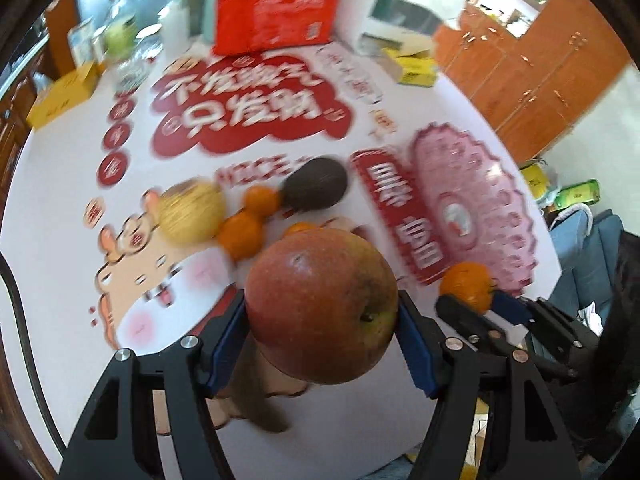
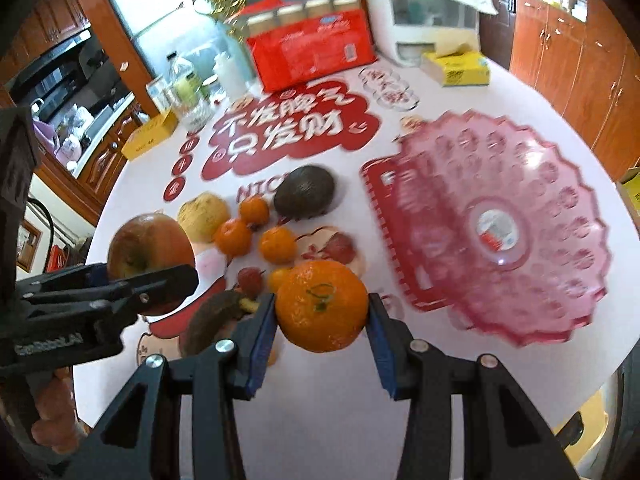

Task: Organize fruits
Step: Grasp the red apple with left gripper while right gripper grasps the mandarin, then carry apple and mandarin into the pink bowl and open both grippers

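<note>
The left gripper (image 1: 320, 316) pinches an apple (image 1: 322, 306); the right gripper (image 2: 322, 310) pinches an orange (image 2: 322, 306). Both hang above the table (image 2: 320, 400); the pink plate (image 2: 500, 224), somewhat blurred, lies right, nearer the right gripper.

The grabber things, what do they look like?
Each one has two black angular plastic fingers with triangular cut-outs and round silver bolts. The left gripper and right gripper both have flat blue pads with ridged edges inside the fingertips. Seen from the right wrist, the left gripper's black body carries small white lettering, too blurred to read.
</note>
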A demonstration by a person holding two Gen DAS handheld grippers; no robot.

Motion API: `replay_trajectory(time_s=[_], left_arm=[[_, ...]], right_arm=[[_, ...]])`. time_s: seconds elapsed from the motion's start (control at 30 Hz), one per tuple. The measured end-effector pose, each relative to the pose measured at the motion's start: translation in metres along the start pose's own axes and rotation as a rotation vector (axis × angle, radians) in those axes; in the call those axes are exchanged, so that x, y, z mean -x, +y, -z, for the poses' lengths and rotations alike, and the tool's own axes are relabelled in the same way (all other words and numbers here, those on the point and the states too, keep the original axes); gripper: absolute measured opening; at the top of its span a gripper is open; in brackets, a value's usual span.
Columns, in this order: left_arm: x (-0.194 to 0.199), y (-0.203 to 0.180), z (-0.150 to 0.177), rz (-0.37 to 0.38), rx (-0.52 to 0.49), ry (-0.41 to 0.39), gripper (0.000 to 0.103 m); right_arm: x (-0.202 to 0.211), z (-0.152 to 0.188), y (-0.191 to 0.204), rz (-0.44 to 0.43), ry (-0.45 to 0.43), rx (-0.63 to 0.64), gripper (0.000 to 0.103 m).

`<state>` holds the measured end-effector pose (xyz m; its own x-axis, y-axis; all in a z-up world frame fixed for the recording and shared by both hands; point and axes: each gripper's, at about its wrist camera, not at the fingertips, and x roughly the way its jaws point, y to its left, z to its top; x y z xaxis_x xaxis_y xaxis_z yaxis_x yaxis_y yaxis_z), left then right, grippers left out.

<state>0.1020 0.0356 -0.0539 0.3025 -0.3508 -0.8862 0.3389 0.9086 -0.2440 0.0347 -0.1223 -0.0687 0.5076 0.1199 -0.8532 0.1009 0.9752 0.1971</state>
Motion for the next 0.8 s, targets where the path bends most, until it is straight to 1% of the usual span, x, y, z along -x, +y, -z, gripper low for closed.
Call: replay_trajectory(time_s=[0.13, 0.17, 0.2, 0.27, 0.4, 0.53, 0.6, 0.7, 0.8], left_arm=[[-0.006, -0.055, -0.017, 0.009, -0.012, -0.026, 0.068], [-0.010, -0.068, -0.021, 0.013, -0.017, -0.027, 0.068], [-0.016, -0.086, -0.027, 0.012, -0.018, -0.029, 0.068], [-0.028, -0.108, -0.034, 0.006, -0.014, -0.029, 0.068], [-0.069, -0.150, -0.050, 0.001, 0.017, -0.015, 0.068], [-0.110, -0.176, -0.057, -0.022, 0.027, 0.019, 0.068], [-0.130, -0.184, -0.058, -0.049, 0.025, 0.047, 0.068], [-0.151, -0.190, -0.060, -0.078, 0.030, 0.086, 0.068], [-0.166, -0.193, -0.060, -0.102, 0.036, 0.110, 0.068]], right_arm=[[0.011, -0.011, -0.041, -0.004, -0.026, 0.013, 0.044], [0.013, -0.014, -0.056, -0.005, -0.025, 0.018, 0.044], [0.014, -0.017, -0.067, -0.006, -0.023, 0.021, 0.044], [0.016, -0.023, -0.093, -0.002, -0.016, 0.029, 0.044], [0.013, -0.037, -0.145, 0.026, 0.008, 0.053, 0.044], [0.004, -0.045, -0.184, 0.037, 0.039, 0.075, 0.045], [-0.004, -0.047, -0.198, 0.038, 0.061, 0.088, 0.045], [-0.017, -0.048, -0.212, 0.027, 0.097, 0.101, 0.045], [-0.030, -0.049, -0.215, 0.021, 0.126, 0.136, 0.045]])
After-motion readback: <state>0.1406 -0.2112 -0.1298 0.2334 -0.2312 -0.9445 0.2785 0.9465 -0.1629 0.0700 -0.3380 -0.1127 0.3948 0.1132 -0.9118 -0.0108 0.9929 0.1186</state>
